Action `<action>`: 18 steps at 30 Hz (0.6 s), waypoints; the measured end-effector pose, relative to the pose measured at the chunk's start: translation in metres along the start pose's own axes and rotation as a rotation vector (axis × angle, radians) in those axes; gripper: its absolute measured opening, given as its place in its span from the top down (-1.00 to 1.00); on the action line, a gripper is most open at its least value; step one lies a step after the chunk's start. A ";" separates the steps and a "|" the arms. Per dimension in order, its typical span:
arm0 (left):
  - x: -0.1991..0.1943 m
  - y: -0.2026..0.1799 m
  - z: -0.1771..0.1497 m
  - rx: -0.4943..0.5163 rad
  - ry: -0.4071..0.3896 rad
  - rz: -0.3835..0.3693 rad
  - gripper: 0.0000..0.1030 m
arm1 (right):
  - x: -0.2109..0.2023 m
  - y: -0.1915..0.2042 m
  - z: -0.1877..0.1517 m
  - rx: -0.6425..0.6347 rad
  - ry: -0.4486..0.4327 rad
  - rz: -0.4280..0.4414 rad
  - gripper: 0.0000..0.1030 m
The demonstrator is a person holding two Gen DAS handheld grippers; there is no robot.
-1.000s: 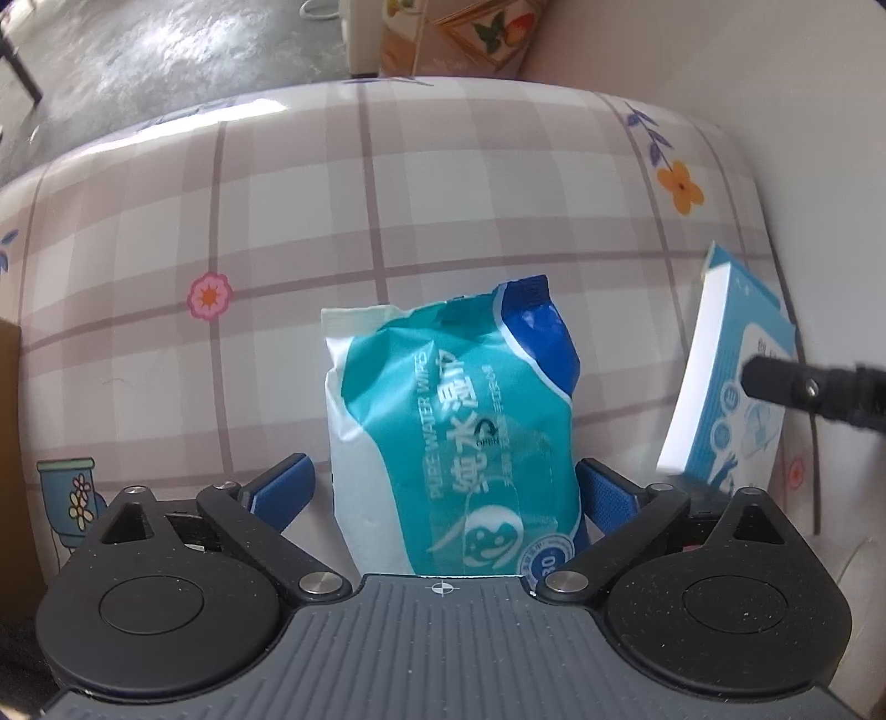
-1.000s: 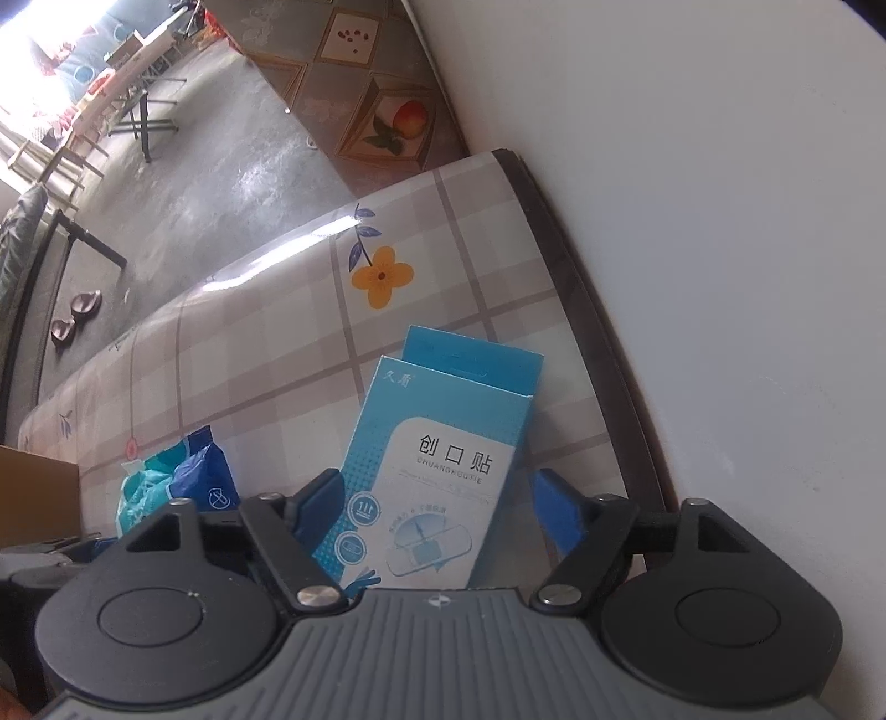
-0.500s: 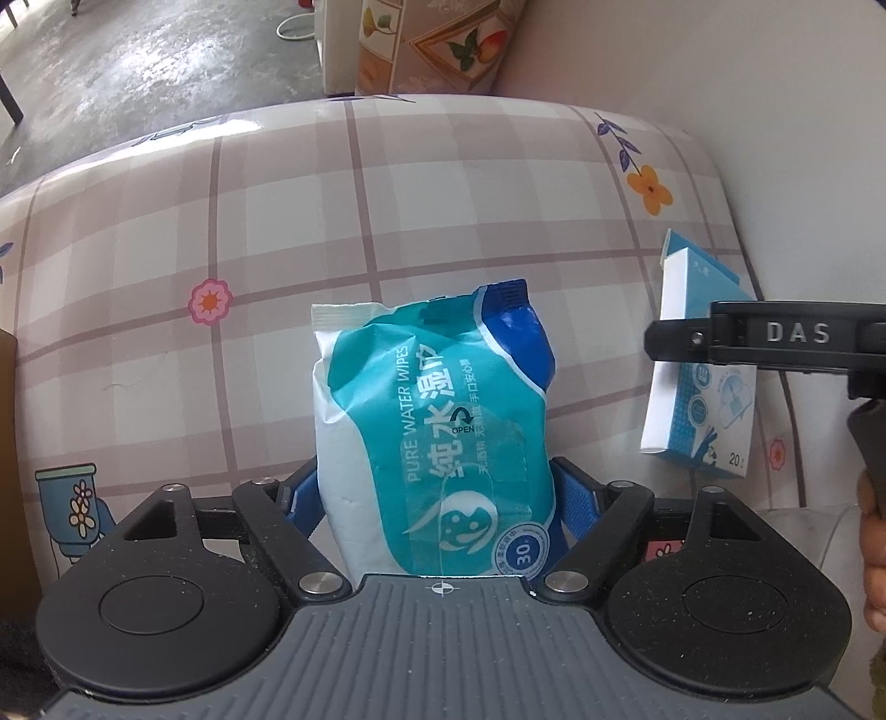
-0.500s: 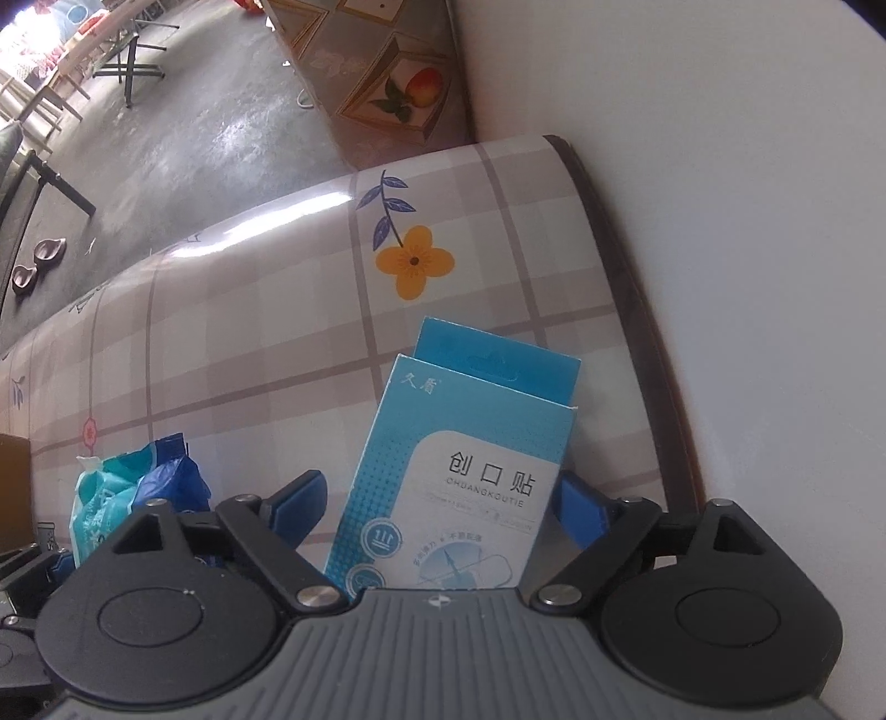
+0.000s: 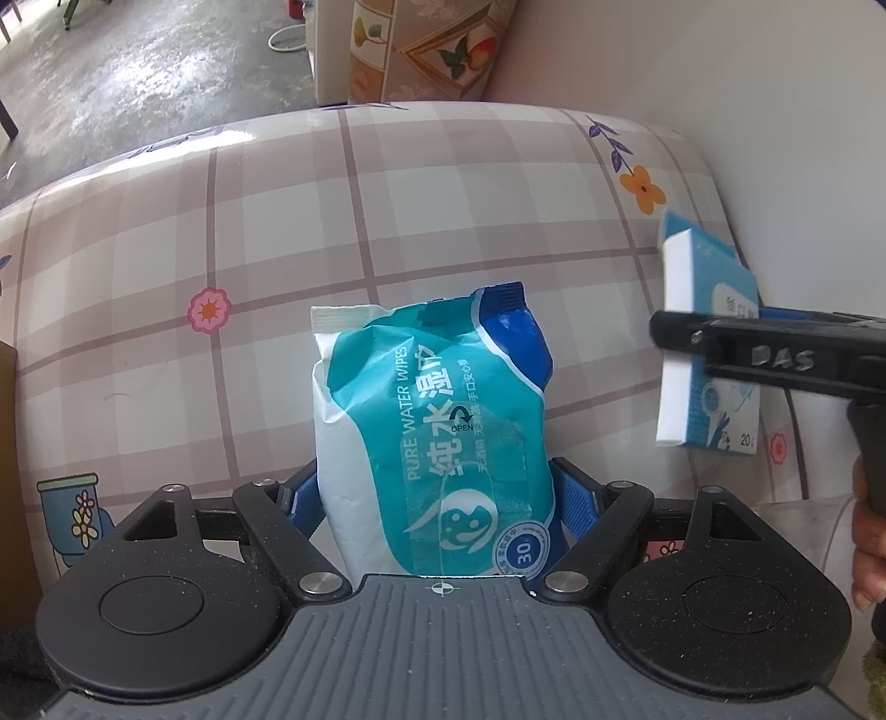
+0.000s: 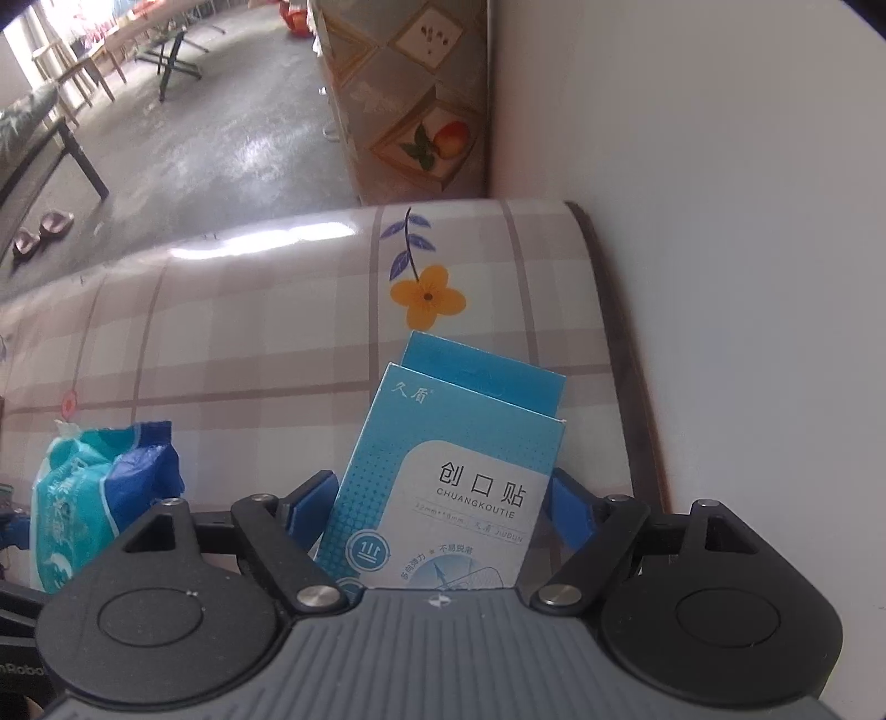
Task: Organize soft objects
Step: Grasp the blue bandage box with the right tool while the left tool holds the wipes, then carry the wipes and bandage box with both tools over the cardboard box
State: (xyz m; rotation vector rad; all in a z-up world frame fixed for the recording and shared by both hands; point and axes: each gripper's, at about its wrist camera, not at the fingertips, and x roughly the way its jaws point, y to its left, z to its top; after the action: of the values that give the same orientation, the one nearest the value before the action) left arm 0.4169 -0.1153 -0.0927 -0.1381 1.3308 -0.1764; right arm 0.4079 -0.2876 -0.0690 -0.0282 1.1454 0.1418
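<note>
My left gripper [image 5: 437, 493] is shut on a teal and white pack of wet wipes [image 5: 432, 421], held above the checked tablecloth [image 5: 277, 232]. My right gripper [image 6: 437, 504] is shut on a blue and white box of plasters [image 6: 459, 476], held upright near the wall. In the left wrist view the box [image 5: 698, 343] sits at the right with the black right gripper [image 5: 775, 360] clamped across it. In the right wrist view the wipes pack [image 6: 99, 487] shows at the lower left.
A white wall [image 6: 720, 221] runs along the table's right edge. A tiled cabinet [image 5: 432, 50] stands beyond the table's far end. A brown cardboard edge [image 5: 6, 387] shows at the left. Grey floor and furniture lie beyond.
My left gripper closed on the wipes pack and lifted it. My right gripper closed on the plaster box and raised it, moving further along the table.
</note>
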 end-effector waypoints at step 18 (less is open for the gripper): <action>-0.066 -0.003 -0.019 -0.034 -0.153 -0.086 -0.48 | -0.138 -0.017 -0.020 0.067 -0.410 0.188 -0.60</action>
State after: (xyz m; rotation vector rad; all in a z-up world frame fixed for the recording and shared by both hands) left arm 0.3832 -0.1042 -0.0340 -0.2335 1.1764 -0.2123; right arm 0.3358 -0.3197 0.0472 0.1623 0.7413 0.2635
